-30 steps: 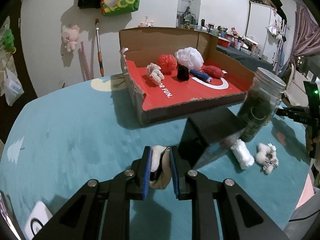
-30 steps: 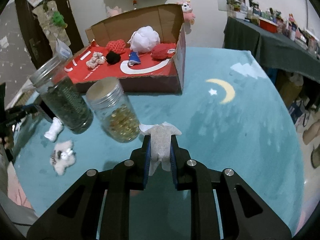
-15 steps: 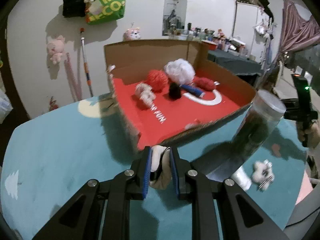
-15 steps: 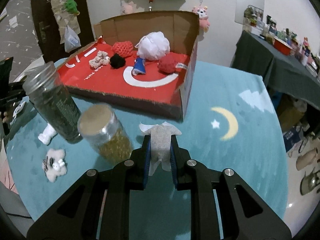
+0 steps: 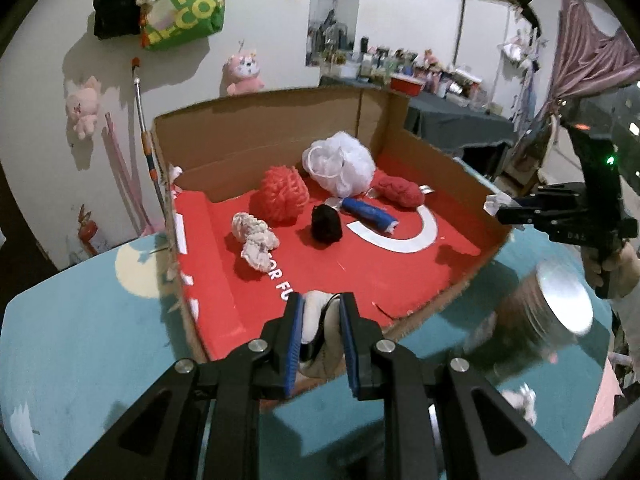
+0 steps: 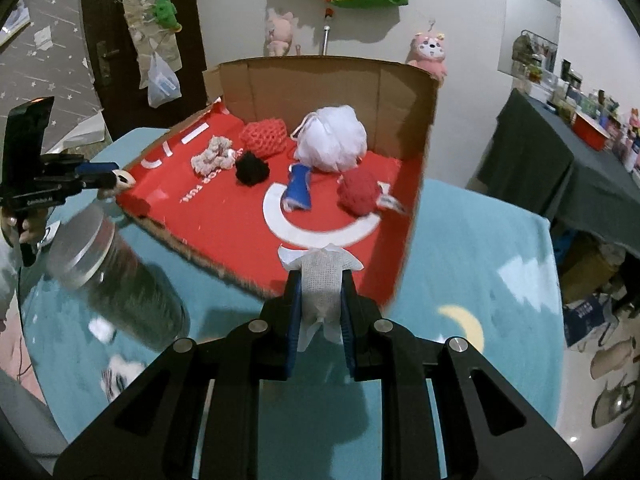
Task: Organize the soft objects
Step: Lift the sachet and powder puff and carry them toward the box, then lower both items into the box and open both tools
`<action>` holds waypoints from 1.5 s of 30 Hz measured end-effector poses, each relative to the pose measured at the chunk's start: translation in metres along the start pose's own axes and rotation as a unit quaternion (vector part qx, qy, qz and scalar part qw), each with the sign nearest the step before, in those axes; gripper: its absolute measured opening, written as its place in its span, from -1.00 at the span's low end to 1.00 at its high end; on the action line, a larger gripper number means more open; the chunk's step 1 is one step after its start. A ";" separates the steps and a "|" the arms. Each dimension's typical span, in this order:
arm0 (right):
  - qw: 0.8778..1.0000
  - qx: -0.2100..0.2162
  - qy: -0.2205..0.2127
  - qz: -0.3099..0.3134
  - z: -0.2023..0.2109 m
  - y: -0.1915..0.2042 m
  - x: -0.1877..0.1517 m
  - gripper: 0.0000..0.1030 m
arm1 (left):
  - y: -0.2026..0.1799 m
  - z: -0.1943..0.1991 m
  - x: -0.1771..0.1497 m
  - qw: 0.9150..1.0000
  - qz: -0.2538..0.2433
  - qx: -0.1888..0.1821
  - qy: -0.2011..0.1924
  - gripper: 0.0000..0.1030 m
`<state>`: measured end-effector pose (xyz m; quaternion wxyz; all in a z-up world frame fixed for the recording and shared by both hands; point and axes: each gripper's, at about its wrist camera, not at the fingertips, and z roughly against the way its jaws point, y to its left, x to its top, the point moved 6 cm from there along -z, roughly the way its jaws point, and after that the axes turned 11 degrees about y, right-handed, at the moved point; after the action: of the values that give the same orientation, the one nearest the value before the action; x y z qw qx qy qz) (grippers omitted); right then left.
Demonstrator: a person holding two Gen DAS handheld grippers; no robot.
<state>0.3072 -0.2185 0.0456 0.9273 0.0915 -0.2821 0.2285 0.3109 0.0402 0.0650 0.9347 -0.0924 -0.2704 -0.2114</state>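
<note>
left gripper (image 5: 321,330) at bottom centre of its view, blue pads clamped on a cream-and-dark soft toy (image 5: 320,320), held over the near edge of the cardboard box (image 5: 256,136). right gripper (image 6: 320,312) at bottom centre of its own view, pads closed on a white mesh cloth (image 6: 322,284) whose top flares above the fingertips, also at the box's near edge. box fills mid-frame in both views, red printed floor, brown walls at the back and one side. inside it: white bath pouf (image 5: 340,164) toward the back, red knitted ball (image 5: 284,194) left of it, dark red soft lump (image 5: 398,192) right of it, black pom-pom (image 5: 326,224) in the middle, blue roll (image 5: 370,216) just beside the pom-pom, pale knotted rope piece (image 5: 256,240) toward the left. blurred metal-lidded jar (image 5: 560,316) at right of the left view, outside the box on the teal surface (image 5: 80,328); a small white toy (image 6: 120,372) lies on the surface at lower left of the right view, blurred. pink plush (image 5: 242,70) and green bag (image 5: 184,4) hang on the wall at upper left.
</note>
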 end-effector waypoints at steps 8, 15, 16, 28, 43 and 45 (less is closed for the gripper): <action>0.997 -0.014 0.077 -0.010 -0.049 0.003 0.042 -0.67 | 0.003 -0.046 0.021 0.997 0.013 0.035 0.071 -0.60; 0.990 -0.034 0.137 -0.007 -0.084 -0.002 0.053 -0.67 | 0.007 -0.070 0.026 0.992 0.006 0.064 0.110 -0.51; 0.989 -0.037 0.145 -0.006 -0.088 -0.003 0.054 -0.67 | 0.008 -0.072 0.026 0.991 0.004 0.066 0.113 -0.51; 0.979 -0.062 0.194 0.002 -0.114 -0.003 0.051 -0.65 | 0.007 -0.080 0.027 0.989 -0.006 0.072 0.127 -0.30; 0.980 -0.035 0.197 0.016 -0.112 0.014 0.051 0.10 | -0.001 -0.056 0.031 0.994 -0.007 0.065 0.087 0.36; 0.980 -0.055 0.190 0.023 -0.107 0.017 0.053 0.10 | -0.004 -0.046 0.032 0.995 -0.004 0.062 0.073 0.46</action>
<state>0.3897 -0.1518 -0.0123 0.9621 -0.0113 -0.1151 0.2468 0.3548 0.0119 0.0440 0.9549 -0.0175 -0.2143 -0.2046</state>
